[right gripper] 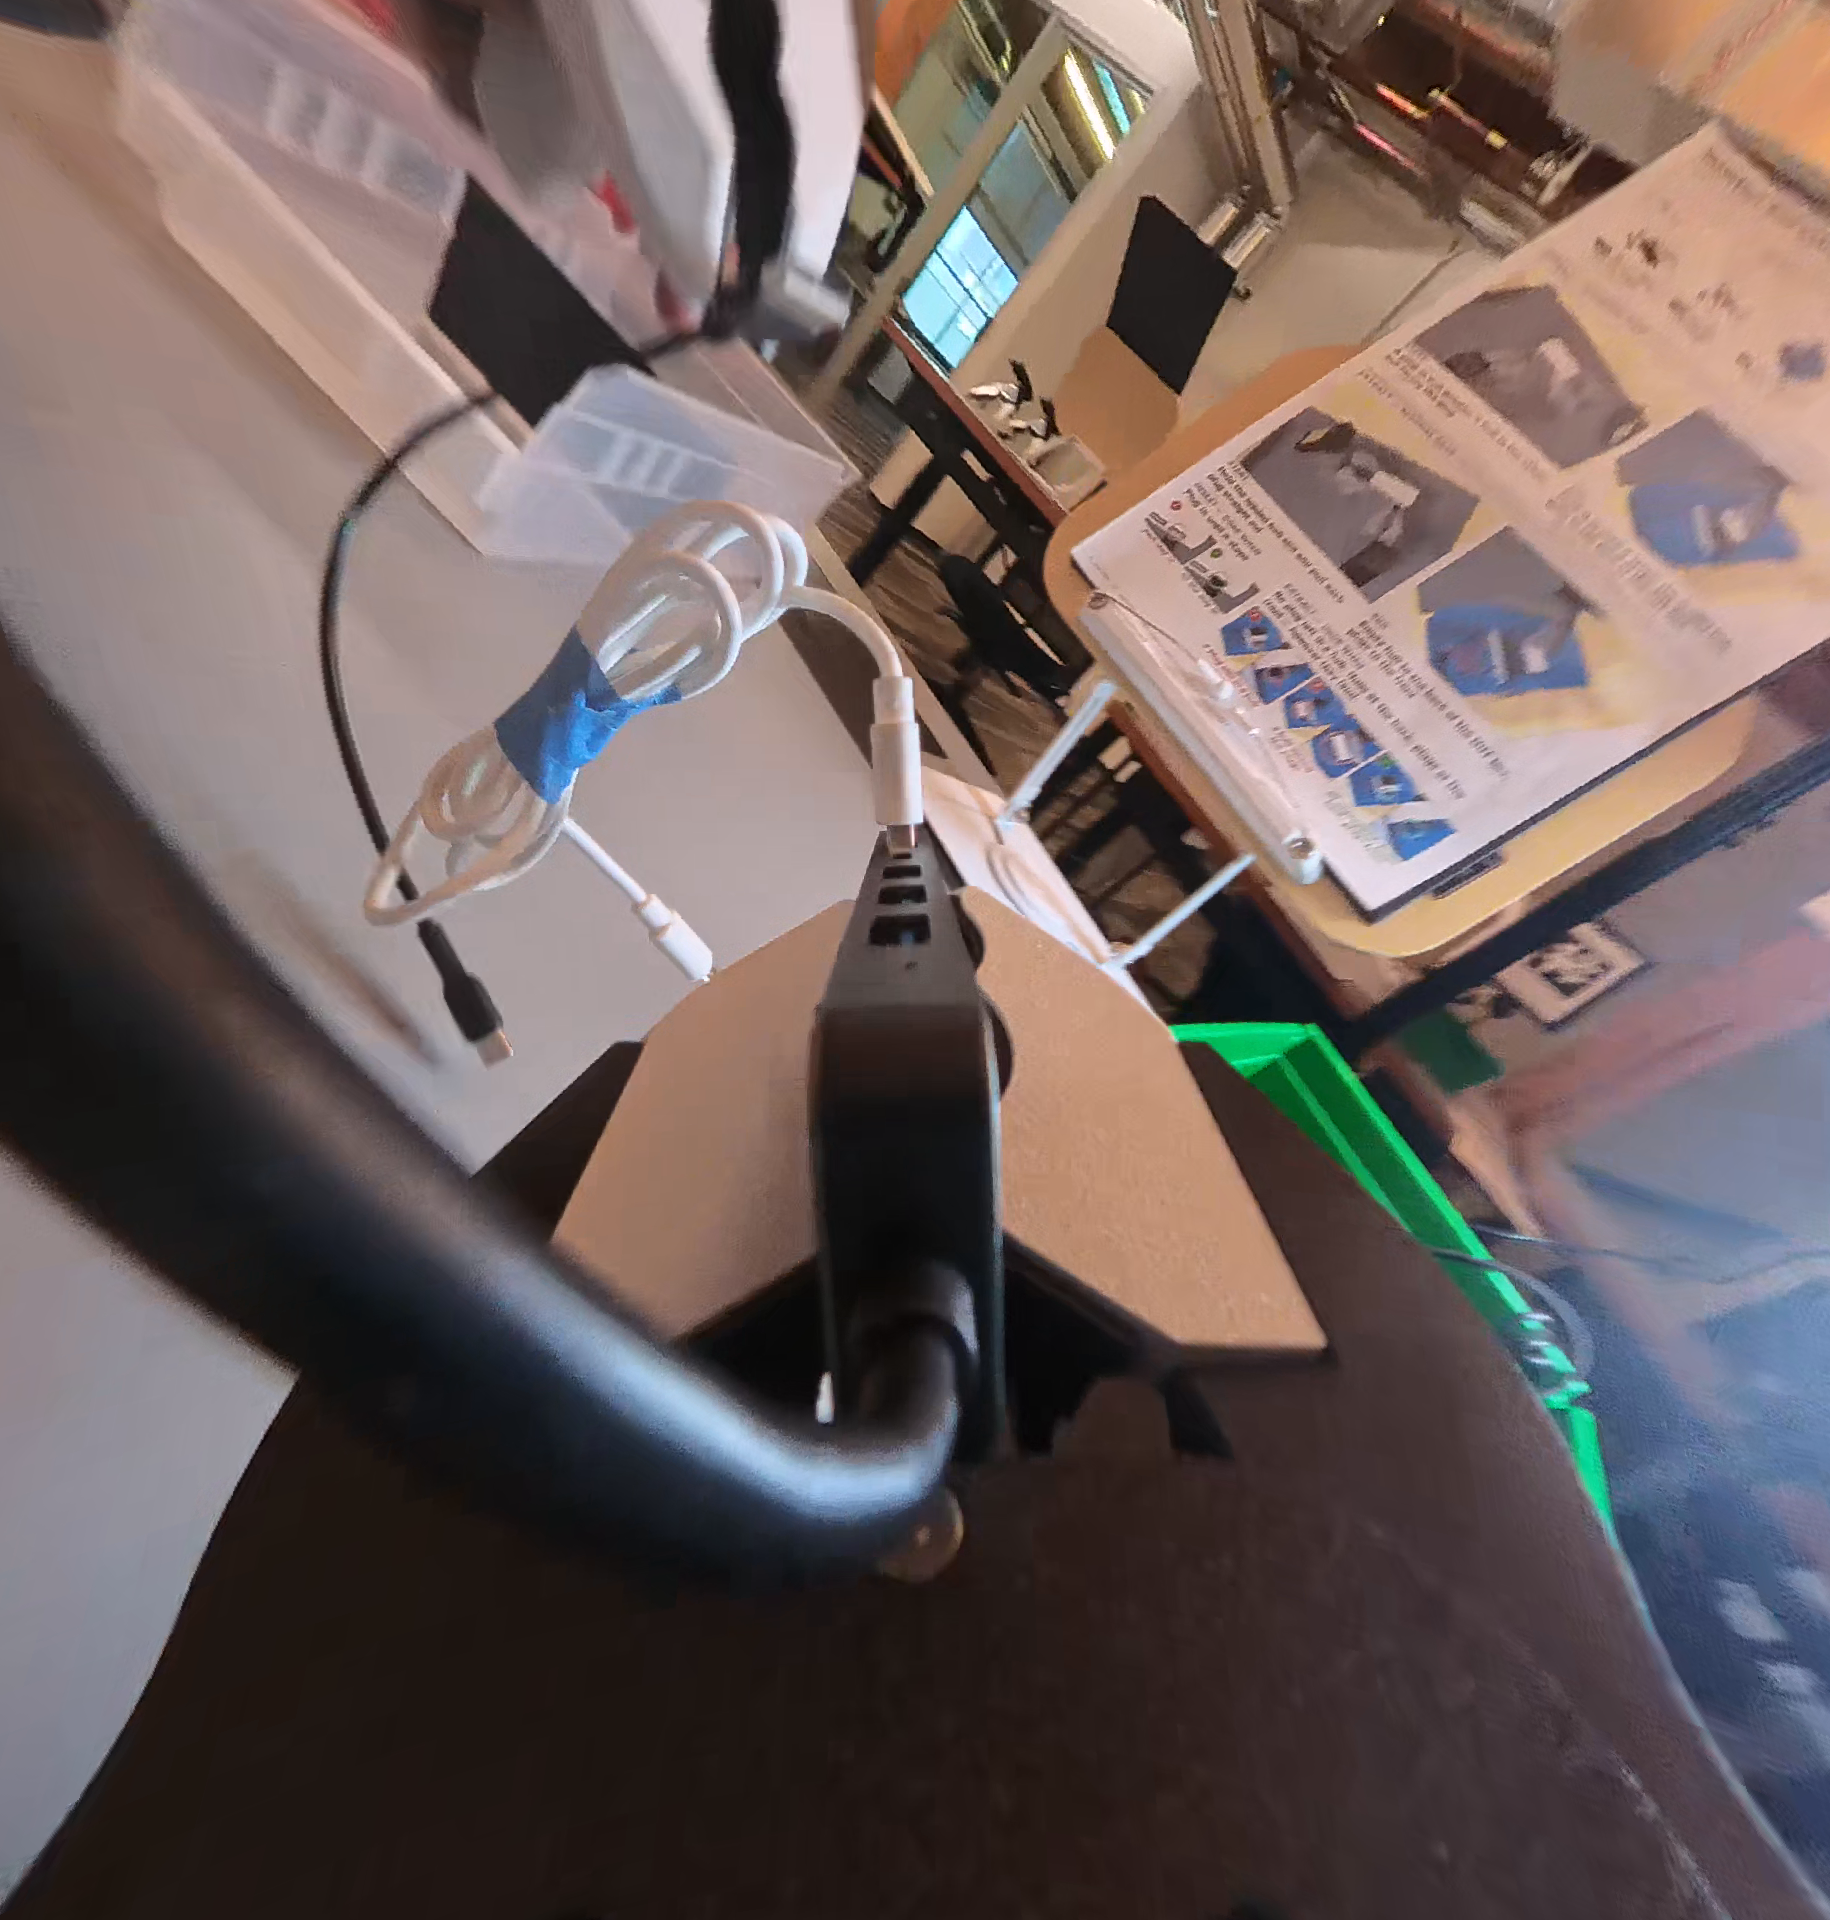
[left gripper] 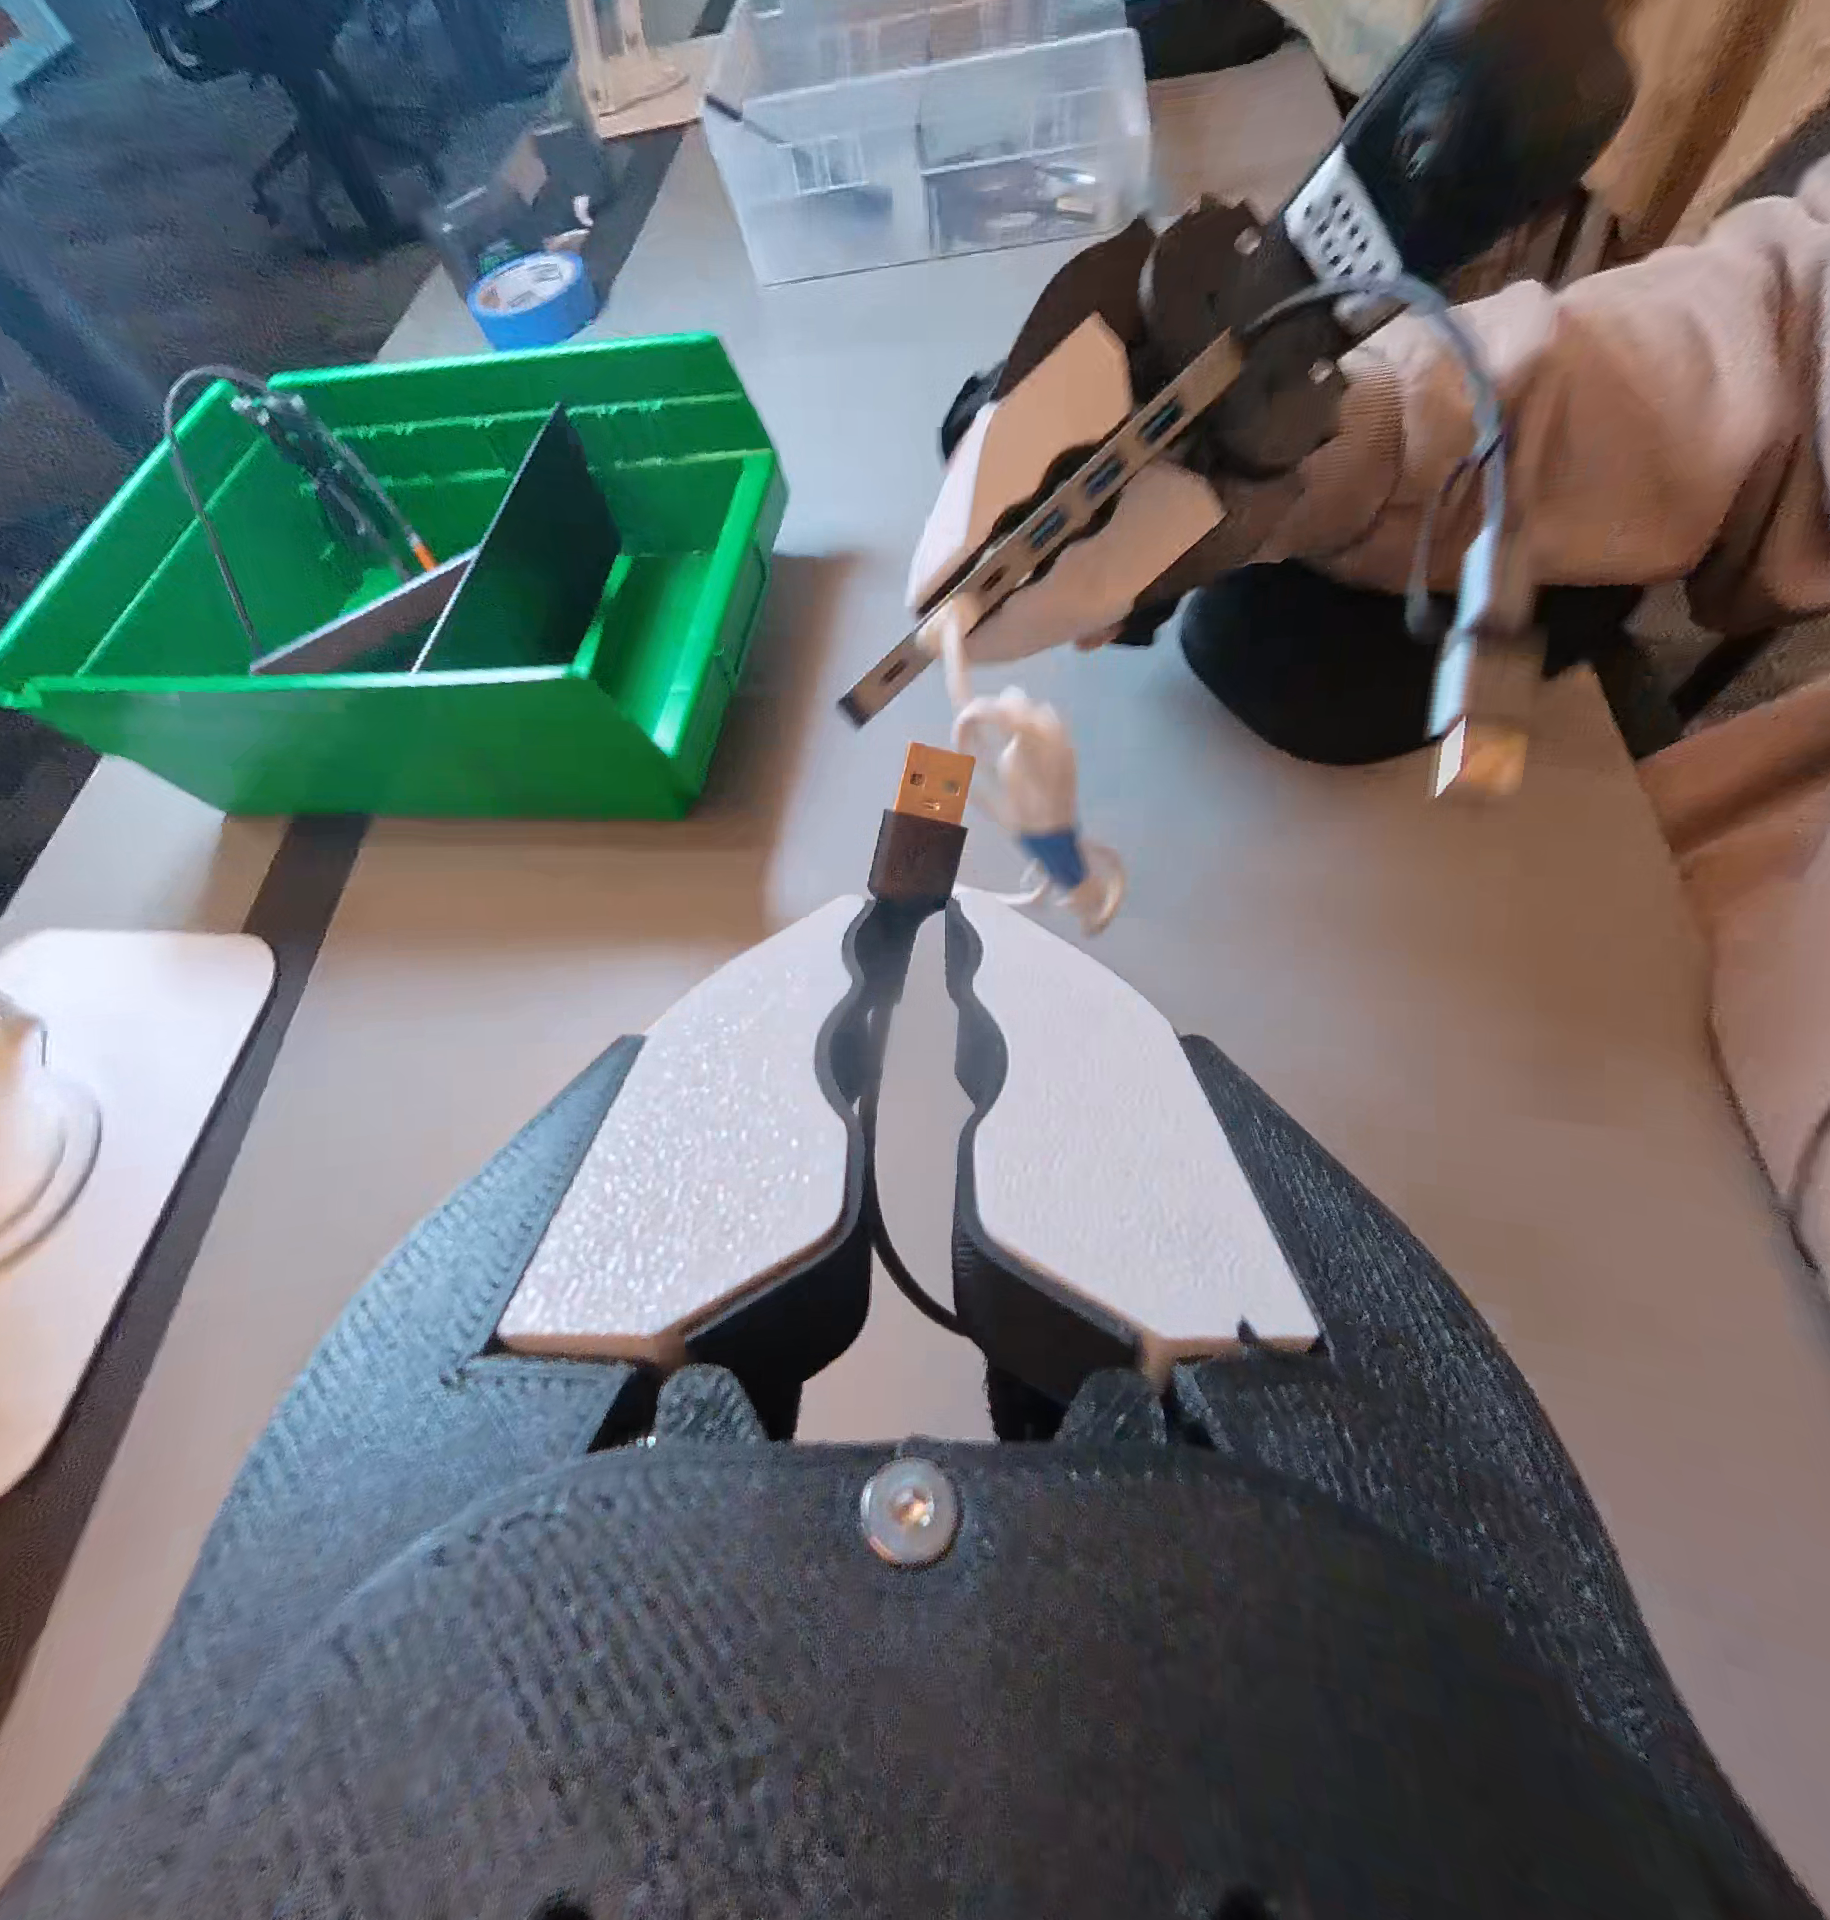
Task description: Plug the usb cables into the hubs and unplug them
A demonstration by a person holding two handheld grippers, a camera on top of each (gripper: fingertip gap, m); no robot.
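Note:
My left gripper (left gripper: 906, 909) is shut on a black USB-A plug (left gripper: 921, 826) whose gold metal end points forward; its thin black cable runs back between the fingers. My right gripper (left gripper: 994, 582) is shut on a slim black USB hub (left gripper: 1036, 520) with several ports, held in the air ahead of the plug with a small gap between them. In the right wrist view the gripper (right gripper: 906, 894) clamps the hub (right gripper: 900, 1049) edge-on. A white cable bundle (right gripper: 599, 717) bound with blue tape hangs from a white plug (right gripper: 895, 753) in the hub's far end. The hub's own thick black cable (right gripper: 371, 1174) curves across the left.
A green bin (left gripper: 402, 613) with black dividers stands at the left on the grey table (left gripper: 1306, 1039). A blue tape roll (left gripper: 532, 286) and a clear plastic box (left gripper: 932, 145) lie behind. A loose black cable end (right gripper: 475, 1018) lies on the table. A person's sleeve (left gripper: 1617, 416) fills the right. Some 11 cm of space lies between my two pairs of fingers.

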